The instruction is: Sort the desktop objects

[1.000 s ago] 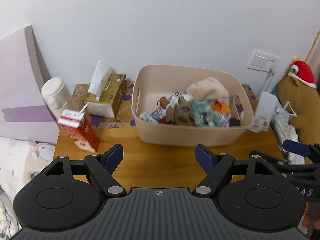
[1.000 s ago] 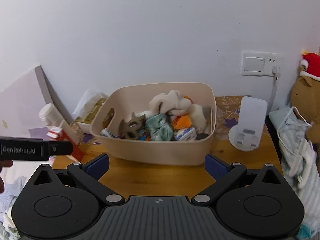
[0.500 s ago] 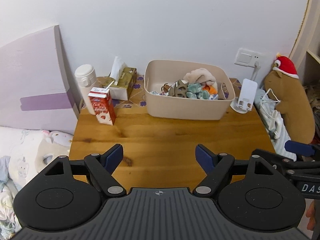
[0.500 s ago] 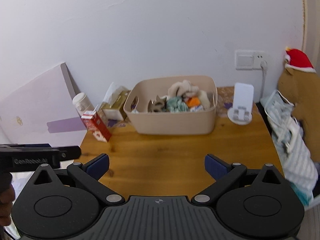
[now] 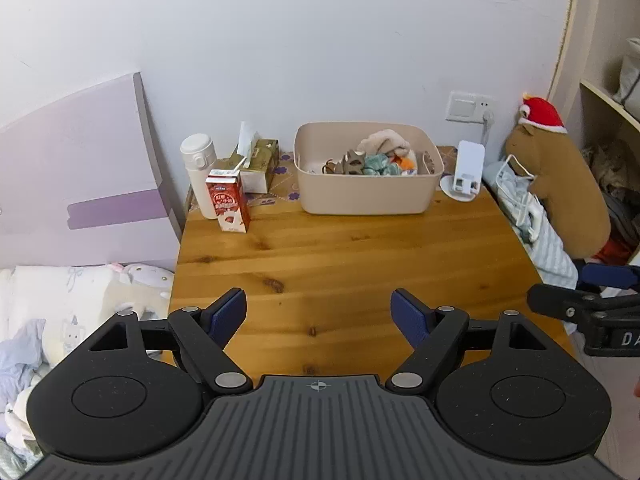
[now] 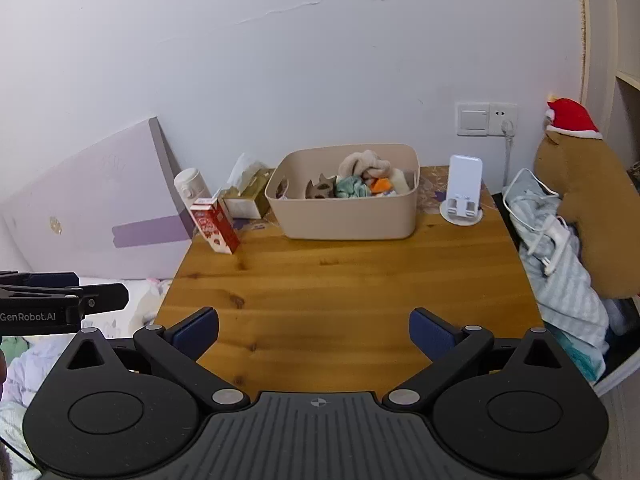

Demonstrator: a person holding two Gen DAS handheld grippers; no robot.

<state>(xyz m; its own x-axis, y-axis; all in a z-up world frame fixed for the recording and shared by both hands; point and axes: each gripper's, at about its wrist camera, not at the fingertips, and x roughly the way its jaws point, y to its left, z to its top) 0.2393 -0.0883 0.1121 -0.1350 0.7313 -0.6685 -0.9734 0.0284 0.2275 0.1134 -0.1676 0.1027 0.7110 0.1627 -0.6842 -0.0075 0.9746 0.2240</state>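
A beige storage bin [image 5: 368, 200] [image 6: 348, 220] stands at the back of the wooden table [image 5: 340, 264] [image 6: 340, 280], filled with several small soft items. Left of it stand a red milk carton [image 5: 229, 206] [image 6: 215, 226], a white bottle [image 5: 199, 174] [image 6: 188, 188] and a tissue box [image 5: 260, 164] [image 6: 246, 200]. A white phone stand [image 5: 466, 174] [image 6: 463, 194] is right of the bin. My left gripper [image 5: 319, 314] and right gripper [image 6: 314, 330] are open and empty above the table's near edge, far from the objects.
A purple board [image 5: 80, 176] leans on the wall at left. A brown plush with a red hat [image 5: 560, 184] [image 6: 588, 200] and bundled cloth [image 6: 556, 264] lie right of the table. Bedding [image 5: 60, 300] lies lower left. A shelf [image 5: 612, 120] stands far right.
Both grippers have pulled back and up from the bin, so the whole table now shows. Both stay open and empty. Nothing on the table has moved.
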